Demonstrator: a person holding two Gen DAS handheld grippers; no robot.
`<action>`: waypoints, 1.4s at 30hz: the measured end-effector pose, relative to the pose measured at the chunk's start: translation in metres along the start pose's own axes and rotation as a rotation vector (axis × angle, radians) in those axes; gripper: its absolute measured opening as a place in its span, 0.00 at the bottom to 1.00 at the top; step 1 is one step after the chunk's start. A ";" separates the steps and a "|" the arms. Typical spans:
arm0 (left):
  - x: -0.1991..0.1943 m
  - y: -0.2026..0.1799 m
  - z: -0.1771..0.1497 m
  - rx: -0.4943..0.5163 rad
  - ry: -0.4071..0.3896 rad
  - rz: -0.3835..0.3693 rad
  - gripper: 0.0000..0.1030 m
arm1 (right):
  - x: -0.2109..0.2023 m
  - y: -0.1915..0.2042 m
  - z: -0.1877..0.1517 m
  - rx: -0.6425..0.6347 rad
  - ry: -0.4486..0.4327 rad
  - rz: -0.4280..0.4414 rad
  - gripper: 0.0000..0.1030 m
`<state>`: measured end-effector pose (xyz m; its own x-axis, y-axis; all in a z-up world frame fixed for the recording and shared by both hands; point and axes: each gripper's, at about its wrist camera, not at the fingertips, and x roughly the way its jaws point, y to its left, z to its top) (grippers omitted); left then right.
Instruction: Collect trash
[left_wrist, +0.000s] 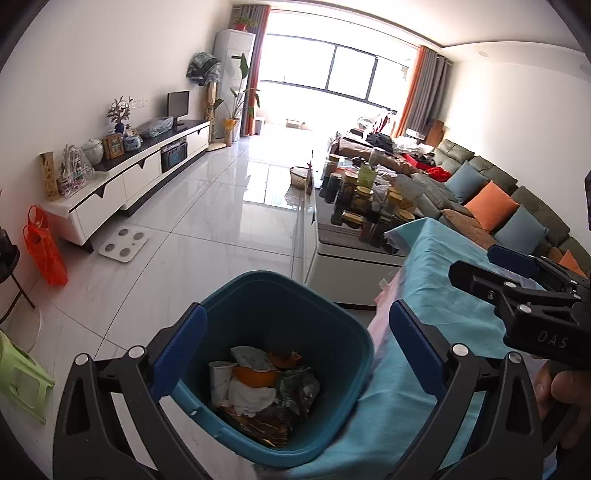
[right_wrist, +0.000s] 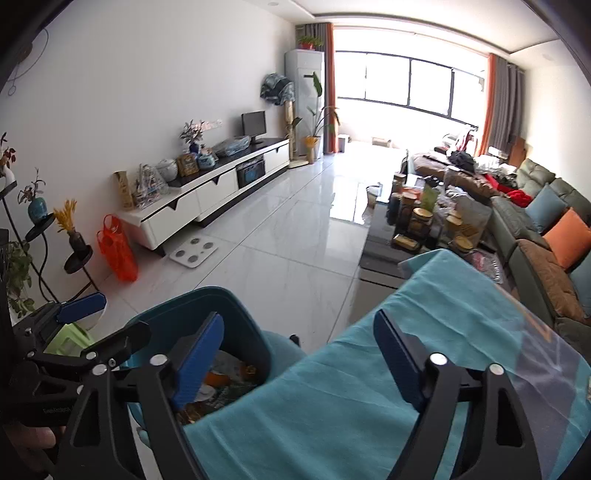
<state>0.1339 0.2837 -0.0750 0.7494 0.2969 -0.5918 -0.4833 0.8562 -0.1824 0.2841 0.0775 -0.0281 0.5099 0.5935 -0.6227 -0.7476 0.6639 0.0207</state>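
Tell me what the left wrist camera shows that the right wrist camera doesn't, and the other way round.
Only the left wrist view looks straight into the blue bin, showing a paper cup, orange peel and crumpled wrappers, plus the right claw open at its right edge. Only the right wrist view shows the plant stand on the far left and the left claw seen from the side. Both share the bin, the teal tablecloth, the orange bag, the floor scale and the sofa.
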 end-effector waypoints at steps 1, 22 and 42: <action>-0.003 -0.003 0.000 0.003 -0.004 -0.009 0.95 | -0.007 -0.006 -0.002 0.004 -0.014 -0.016 0.84; -0.066 -0.159 -0.011 0.224 -0.074 -0.275 0.95 | -0.162 -0.127 -0.107 0.240 -0.162 -0.386 0.93; -0.097 -0.247 -0.070 0.380 -0.095 -0.447 0.95 | -0.274 -0.146 -0.189 0.391 -0.279 -0.637 0.93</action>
<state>0.1485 0.0137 -0.0278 0.8886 -0.1060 -0.4462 0.0712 0.9930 -0.0940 0.1731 -0.2686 -0.0085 0.9152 0.1035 -0.3895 -0.0993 0.9946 0.0312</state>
